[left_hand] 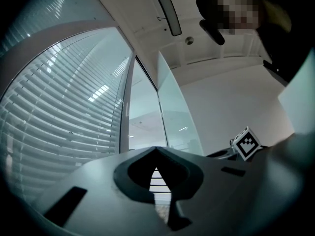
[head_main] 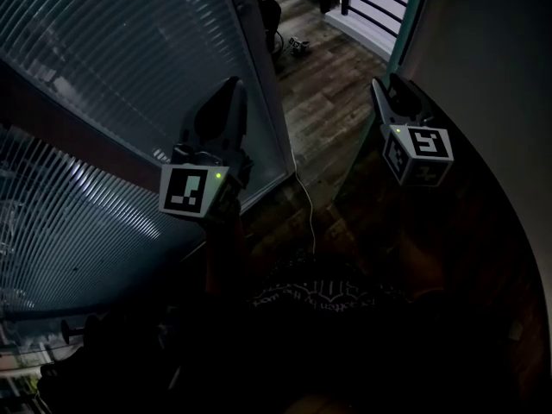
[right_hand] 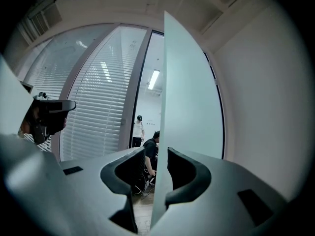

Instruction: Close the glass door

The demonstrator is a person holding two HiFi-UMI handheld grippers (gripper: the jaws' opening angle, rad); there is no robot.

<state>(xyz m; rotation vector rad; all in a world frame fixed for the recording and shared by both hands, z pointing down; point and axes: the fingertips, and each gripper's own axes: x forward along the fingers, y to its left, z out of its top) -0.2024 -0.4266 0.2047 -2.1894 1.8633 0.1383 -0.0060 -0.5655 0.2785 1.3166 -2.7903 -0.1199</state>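
**A:** Where's the glass door?

**B:** Ajar. Its free edge stands between the parted jaws of the right claw, close against the right-hand one. The left claw is pinched together, empty.

**A:** Next?

**B:** Probably clamp that edge, then swing it toward the door frame.

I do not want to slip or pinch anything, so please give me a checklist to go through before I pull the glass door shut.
1. Edge of the glass door between the jaws of the right tool: ok.
2. Right tool clamped on the door: not ok, the jaws stand apart and a gap shows beside the edge.
3. Left tool away from the door: ok, shut and empty, near the ribbed glass wall.
4. Gap to the door frame free: cannot tell, two people show beyond it.
5. White cable on the floor out of the door's path: cannot tell.
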